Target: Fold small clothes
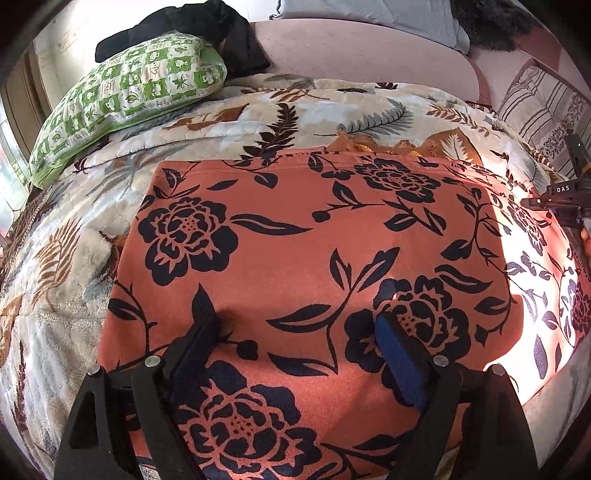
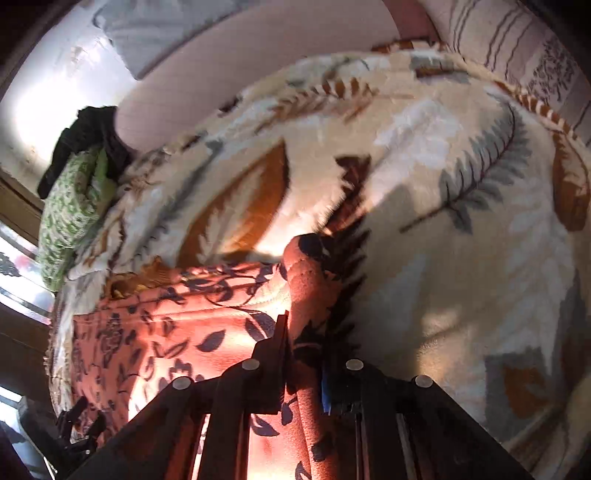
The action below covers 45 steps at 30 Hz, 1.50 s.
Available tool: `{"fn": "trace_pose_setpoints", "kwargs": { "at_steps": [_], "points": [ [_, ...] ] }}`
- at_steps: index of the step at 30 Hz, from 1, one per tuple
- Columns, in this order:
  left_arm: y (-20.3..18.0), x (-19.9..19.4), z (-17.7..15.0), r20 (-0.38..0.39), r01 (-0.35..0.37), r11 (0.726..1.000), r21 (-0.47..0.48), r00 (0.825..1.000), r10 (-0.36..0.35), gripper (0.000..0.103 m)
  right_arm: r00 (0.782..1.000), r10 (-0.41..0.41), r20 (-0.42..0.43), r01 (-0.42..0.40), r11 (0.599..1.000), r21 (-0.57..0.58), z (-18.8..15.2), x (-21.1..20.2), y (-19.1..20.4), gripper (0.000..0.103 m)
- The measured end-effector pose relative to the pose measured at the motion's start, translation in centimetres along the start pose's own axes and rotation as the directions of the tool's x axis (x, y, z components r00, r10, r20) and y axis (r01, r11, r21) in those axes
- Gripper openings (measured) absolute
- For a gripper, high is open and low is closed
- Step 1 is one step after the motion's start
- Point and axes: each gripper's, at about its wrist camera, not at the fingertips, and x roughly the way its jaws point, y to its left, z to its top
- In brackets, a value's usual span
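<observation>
The garment (image 1: 295,258), an orange cloth printed with dark flowers, lies spread flat on the leaf-patterned blanket (image 1: 332,107) that covers the bed. A green pillow (image 1: 129,96) with a black cloth (image 1: 207,26) on it sits at the far left, well apart from the work.

The left tongs (image 1: 299,325) stand wide open over the near middle of the garment, their tips low against the fabric, gripping nothing. The right tongs (image 2: 304,328) are closed on the garment's right edge: a ridge of orange cloth is pinched between the dark pad and the blue one and rises ahead of the tips as a bunched fold (image 2: 306,266). In the left wrist view the right tongs show only at the frame's right border, beside the sunlit end of the cloth.

The step in hand looks like the start of a fold, with the right side taken up and the rest lying flat. No fold across the body of the garment is made yet.

The next move, as I judge it, calls for carrying the pinched edge across toward the left so the cloth doubles over itself. The left tongs would need either to pin the middle as a crease line or to take a matching edge, so the layer lands square. The thin fabric may slip or drag the flat part with it.
</observation>
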Motion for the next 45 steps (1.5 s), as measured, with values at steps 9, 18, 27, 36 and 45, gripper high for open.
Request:
{"fn": "trace_pose_setpoints", "kwargs": {
  "at_steps": [9,18,27,36,45],
  "points": [
    [3.2,-4.1,-1.3,0.018,-0.027,0.995,-0.091,0.999,0.028,0.087,0.97,0.053,0.235,-0.075,0.994,0.084,-3.0,-10.3,-0.3,0.073],
    [5.6,-5.7,-3.0,-0.007,-0.059,0.984,-0.168,0.998,0.059,0.087,0.916,0.4,-0.017,-0.394,0.91,0.131,-12.4,-5.8,4.8,0.084],
    [6.2,-5.7,-3.2,-0.014,-0.06,0.98,-0.188,0.998,0.058,0.087,0.925,0.378,0.04,-0.38,0.92,0.092,-13.0,-8.6,7.1,0.08],
    [7.5,-2.8,-4.1,-0.083,-0.067,0.977,-0.203,0.995,0.051,0.087,0.954,0.3,-0.002,-0.296,0.941,0.167,-12.4,-5.8,5.6,0.088],
    [8.7,-2.1,-4.3,-0.103,-0.073,0.972,-0.222,0.993,0.051,0.089,0.958,0.286,0.029,-0.286,0.938,0.198,-4.1,-1.2,4.8,0.088]
  ]
}}
